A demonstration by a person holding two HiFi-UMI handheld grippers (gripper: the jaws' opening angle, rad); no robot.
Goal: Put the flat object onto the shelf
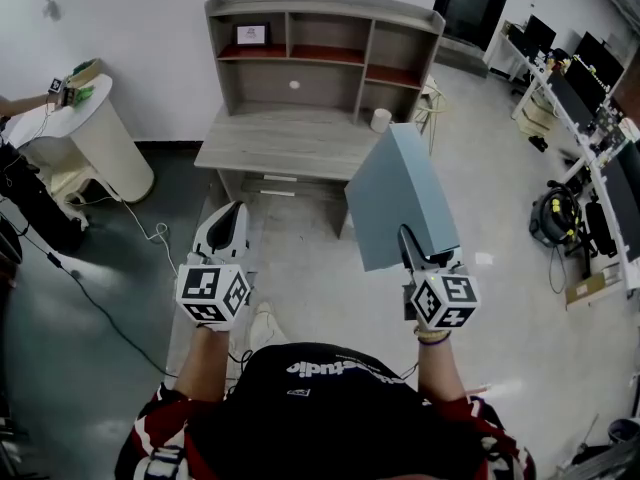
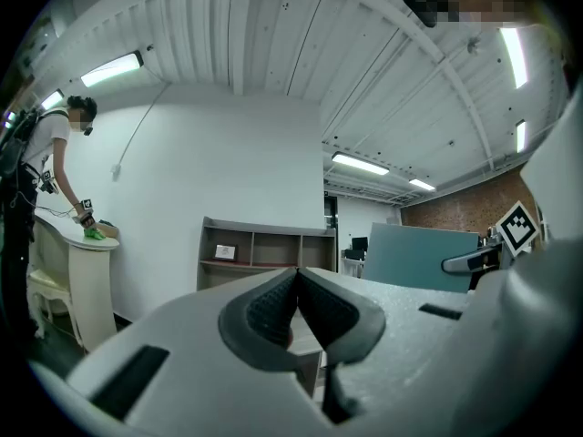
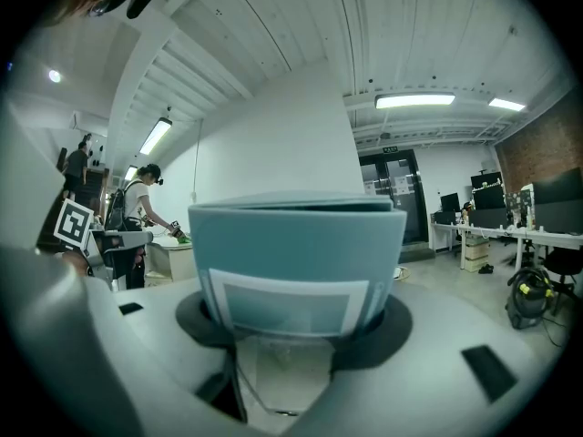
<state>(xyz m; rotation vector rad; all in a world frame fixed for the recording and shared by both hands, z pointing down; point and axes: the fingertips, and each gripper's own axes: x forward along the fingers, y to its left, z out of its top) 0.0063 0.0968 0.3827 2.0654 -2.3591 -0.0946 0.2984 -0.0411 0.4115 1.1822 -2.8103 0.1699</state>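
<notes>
A teal flat folder (image 1: 400, 193) stands upright in my right gripper (image 1: 410, 248), which is shut on its lower spine end. In the right gripper view the folder (image 3: 301, 253) fills the space between the jaws, its spine facing the camera. My left gripper (image 1: 232, 218) hovers level at the left, shut with nothing in it; its dark pads (image 2: 273, 303) meet at the tip. The grey wooden shelf unit (image 1: 320, 53) with open compartments stands ahead over a desk top (image 1: 280, 138). From the left gripper view the shelf (image 2: 264, 244) and the folder (image 2: 414, 258) both show.
A small framed picture (image 1: 250, 35) sits in the shelf's upper left compartment and a white cup (image 1: 380, 120) on the desk's right end. A white round cabinet (image 1: 95, 128) with a person's hand on it stands at the left. Workstations (image 1: 590, 98) line the right side.
</notes>
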